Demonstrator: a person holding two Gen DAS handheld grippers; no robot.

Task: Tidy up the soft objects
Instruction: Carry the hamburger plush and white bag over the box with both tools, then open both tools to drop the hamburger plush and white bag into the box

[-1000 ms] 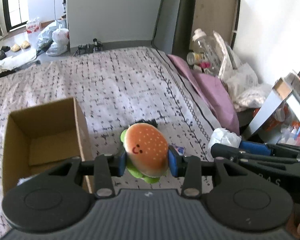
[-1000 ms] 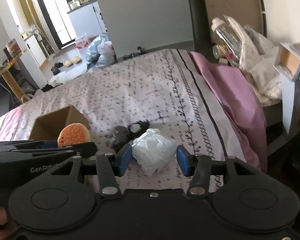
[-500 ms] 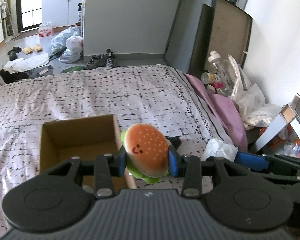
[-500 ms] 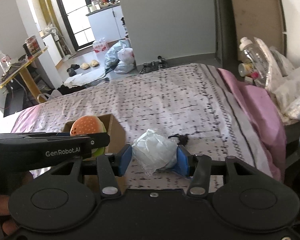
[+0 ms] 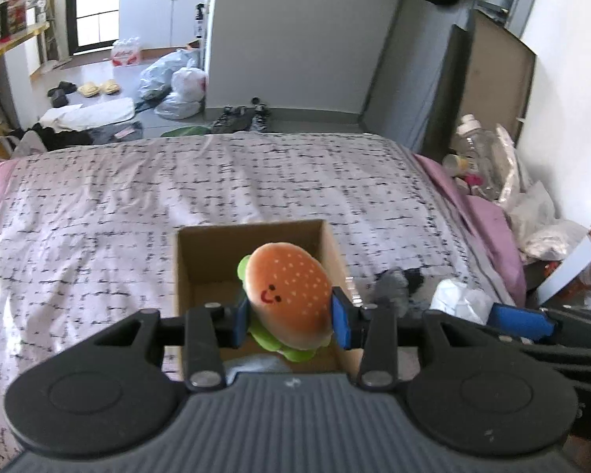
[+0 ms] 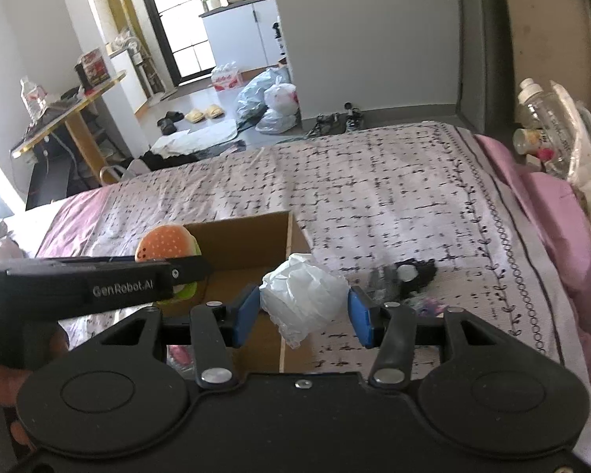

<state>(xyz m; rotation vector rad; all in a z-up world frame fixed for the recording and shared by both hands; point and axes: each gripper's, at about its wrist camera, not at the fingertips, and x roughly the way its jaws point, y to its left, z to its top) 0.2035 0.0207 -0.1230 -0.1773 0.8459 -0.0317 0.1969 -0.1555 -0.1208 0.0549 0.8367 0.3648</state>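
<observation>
My left claw [image 5: 290,317] is clamped on the burger toy [image 5: 287,299], its blue pads pressing both sides of the bun, and it hangs right over the open cardboard box [image 5: 256,236] on the bed [image 5: 138,197]. My right claw [image 6: 303,313] grips a crumpled white plastic bag [image 6: 301,299] over the box's right wall. Beyond it a dark fuzzy thing [image 6: 409,272] lies on the bedspread, beside the box.

I judge this the drop-off step: both soft things are carried and poised above the box. Next I should lower the burger past the rim and spread the pads, then bring the bag further left so it clears the wall.

A second ago the box sat off to my left; now it is directly beneath the burger.
</observation>
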